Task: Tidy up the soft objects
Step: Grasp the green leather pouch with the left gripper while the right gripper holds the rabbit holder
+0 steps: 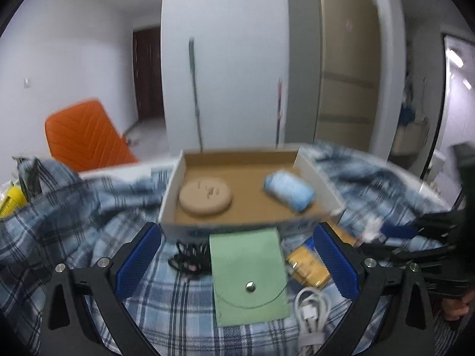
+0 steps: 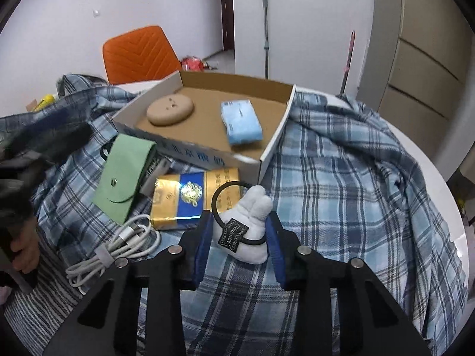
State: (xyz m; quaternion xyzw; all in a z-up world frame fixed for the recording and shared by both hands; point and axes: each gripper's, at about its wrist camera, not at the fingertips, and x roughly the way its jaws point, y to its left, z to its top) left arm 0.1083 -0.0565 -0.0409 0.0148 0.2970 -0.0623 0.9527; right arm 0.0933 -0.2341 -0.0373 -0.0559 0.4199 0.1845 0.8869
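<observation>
My right gripper (image 2: 240,218) is shut on a white plush hair-tie charm (image 2: 251,222) with a black elastic loop and a black tag, just above the plaid cloth (image 2: 341,192). My left gripper (image 1: 237,230) stands open and wide, its blue pads (image 1: 139,264) on either side of a green snap pouch (image 1: 248,273) without touching it. Behind the pouch sits an open cardboard box (image 1: 311,172) holding a tan round pad (image 1: 205,196) and a light blue tissue pack (image 1: 289,190). The right wrist view shows the same pouch (image 2: 123,172) and box (image 2: 276,136).
A gold and blue pack (image 2: 184,198), a coiled white cable (image 2: 118,249) and a black tangle (image 1: 190,258) lie on the cloth near the pouch. An orange chair (image 2: 139,53) stands behind the table. A hand (image 2: 26,252) shows at the left edge.
</observation>
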